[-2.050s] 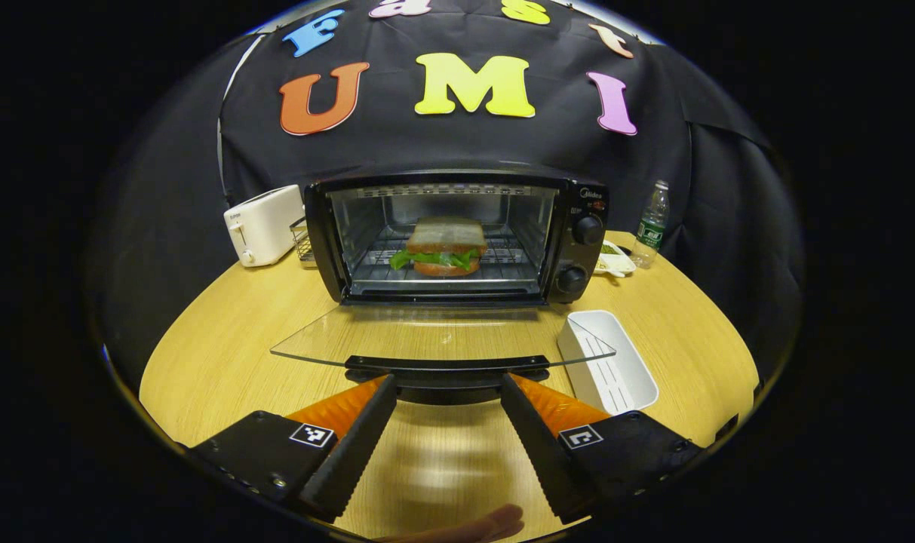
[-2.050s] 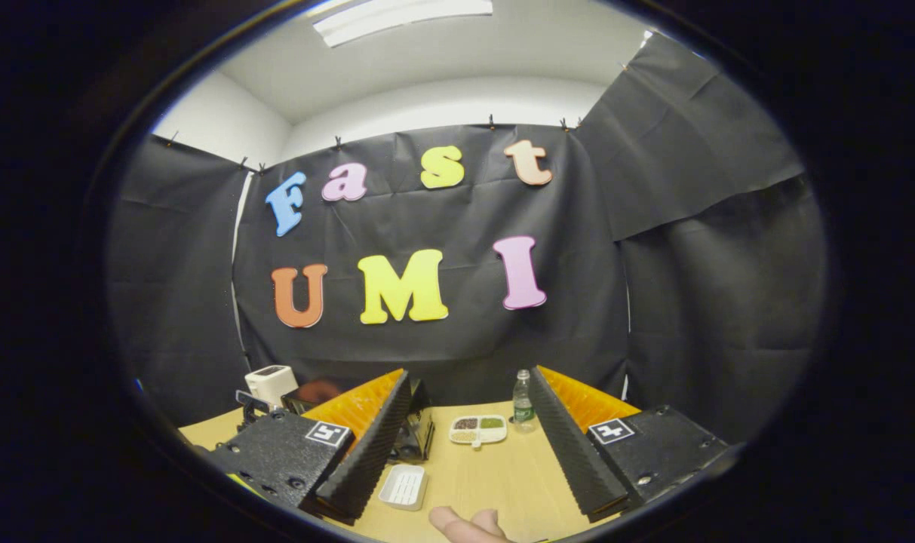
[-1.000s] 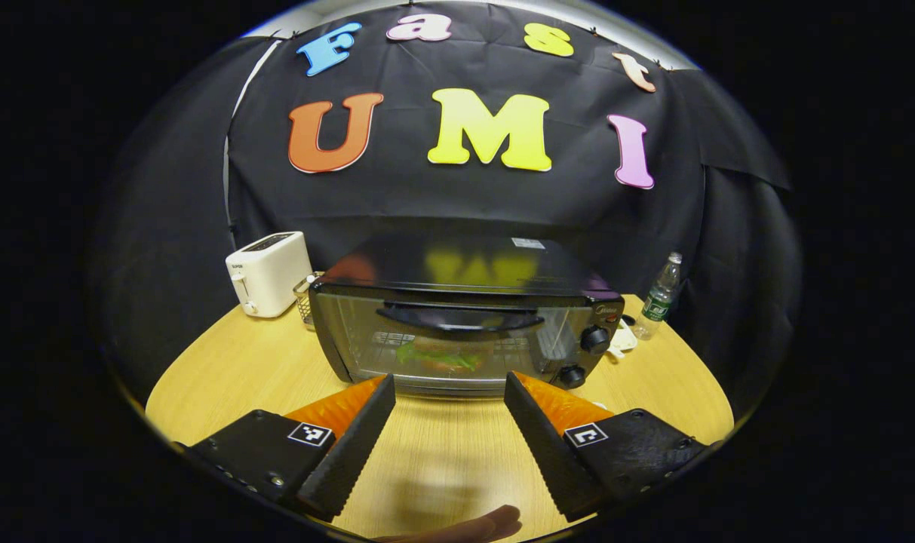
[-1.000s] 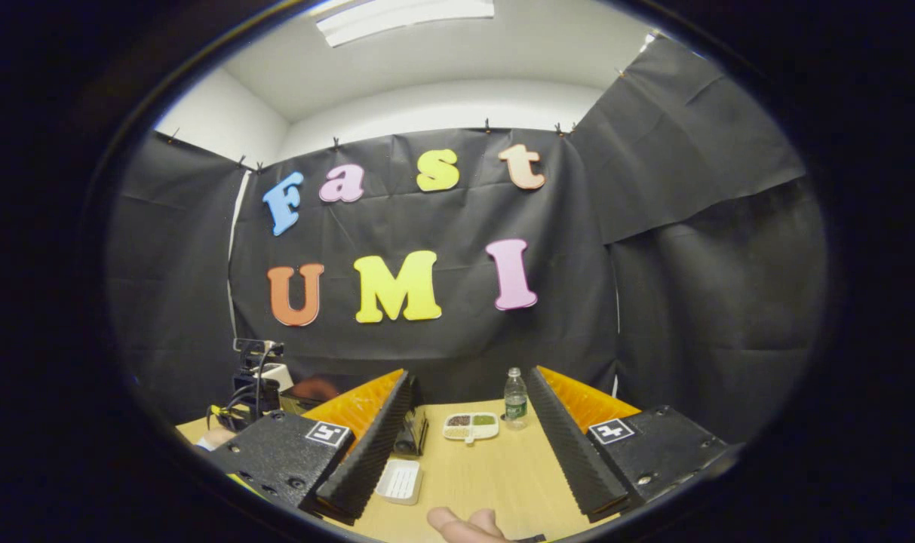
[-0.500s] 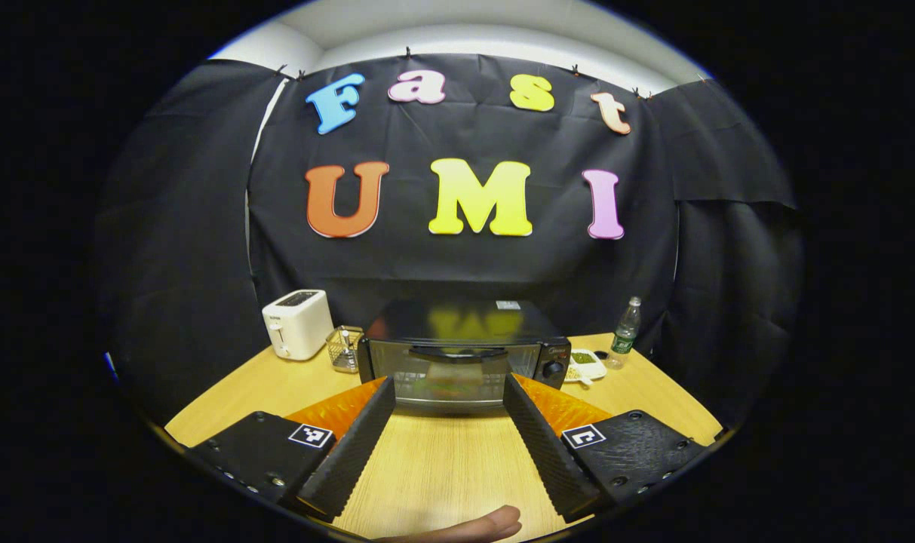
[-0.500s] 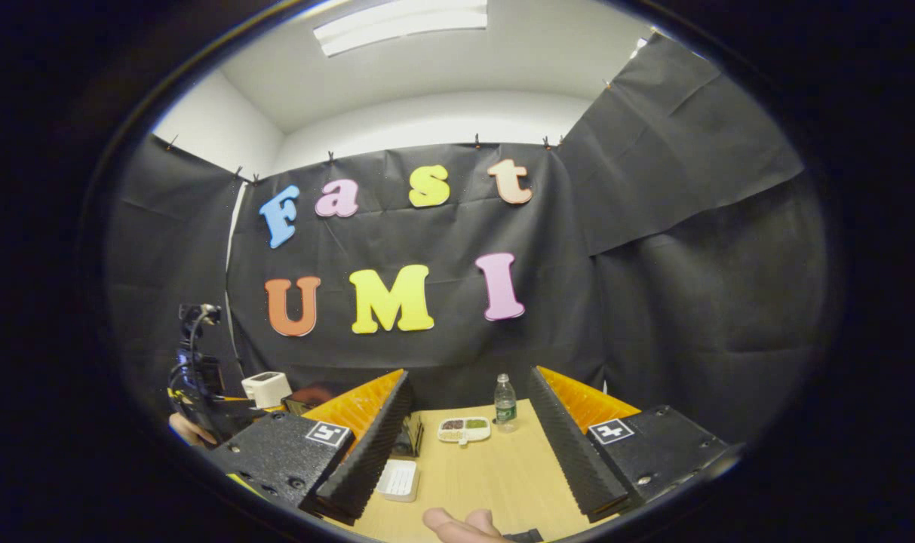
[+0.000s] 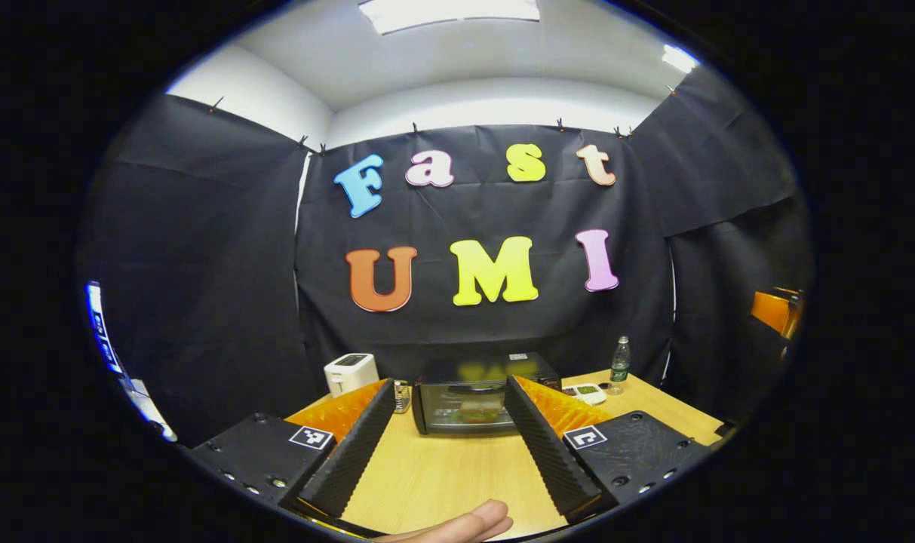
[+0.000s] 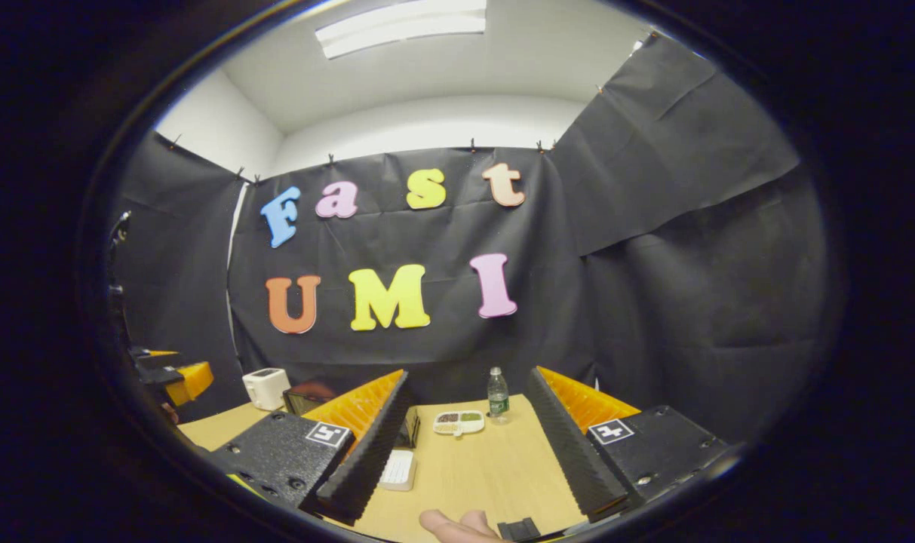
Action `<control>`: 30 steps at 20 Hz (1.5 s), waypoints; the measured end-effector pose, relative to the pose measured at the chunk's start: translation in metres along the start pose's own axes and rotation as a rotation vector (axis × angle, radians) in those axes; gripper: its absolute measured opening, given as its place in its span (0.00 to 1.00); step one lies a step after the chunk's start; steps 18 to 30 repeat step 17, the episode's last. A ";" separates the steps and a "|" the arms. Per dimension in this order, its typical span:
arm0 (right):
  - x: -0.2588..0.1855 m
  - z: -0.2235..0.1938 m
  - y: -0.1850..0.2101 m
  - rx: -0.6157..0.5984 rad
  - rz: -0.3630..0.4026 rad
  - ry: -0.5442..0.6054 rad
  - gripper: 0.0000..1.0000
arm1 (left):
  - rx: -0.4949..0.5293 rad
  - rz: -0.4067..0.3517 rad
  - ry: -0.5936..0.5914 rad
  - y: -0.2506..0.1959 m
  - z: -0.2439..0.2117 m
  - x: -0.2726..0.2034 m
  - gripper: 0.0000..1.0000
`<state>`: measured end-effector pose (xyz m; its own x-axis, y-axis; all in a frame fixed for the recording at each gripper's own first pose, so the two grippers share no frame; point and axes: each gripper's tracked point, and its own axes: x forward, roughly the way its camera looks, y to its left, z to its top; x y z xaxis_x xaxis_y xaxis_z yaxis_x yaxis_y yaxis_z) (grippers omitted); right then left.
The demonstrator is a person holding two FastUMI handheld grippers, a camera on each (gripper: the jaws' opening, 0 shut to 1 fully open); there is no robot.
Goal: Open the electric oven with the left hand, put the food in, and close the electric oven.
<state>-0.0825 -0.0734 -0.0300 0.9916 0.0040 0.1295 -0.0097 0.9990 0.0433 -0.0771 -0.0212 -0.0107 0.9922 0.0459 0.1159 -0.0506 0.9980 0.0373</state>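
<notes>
Both the left claw (image 7: 446, 434) and right claw (image 8: 465, 437) hang spread apart, gripping nothing, above the tabletop (image 7: 442, 475), with the closed electric oven (image 7: 465, 400), sandwich (image 7: 478, 411) inside, at twelve o'clock.

Cloth-walled recording booth (image 7: 201, 249), kitchen tabletop (image 7: 442, 475)

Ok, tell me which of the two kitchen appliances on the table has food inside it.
The black electric oven with the glass door: a sandwich shows through it. The white toaster beside it looks empty.
</notes>
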 end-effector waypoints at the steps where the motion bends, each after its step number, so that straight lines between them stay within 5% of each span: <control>1: -0.006 0.000 0.002 -0.004 0.005 0.001 1.00 | -0.020 0.002 -0.032 0.001 0.009 -0.015 0.96; 5: -0.023 0.004 0.004 -0.002 0.005 -0.003 1.00 | -0.114 -0.060 -0.065 -0.005 0.017 -0.049 0.95; 12: -0.035 0.014 0.018 -0.051 0.029 -0.032 1.00 | -0.070 -0.067 0.005 -0.006 -0.015 -0.040 0.95; 30: -0.030 0.009 0.027 -0.031 0.072 -0.020 1.00 | -0.080 -0.068 0.007 -0.008 -0.017 -0.030 0.95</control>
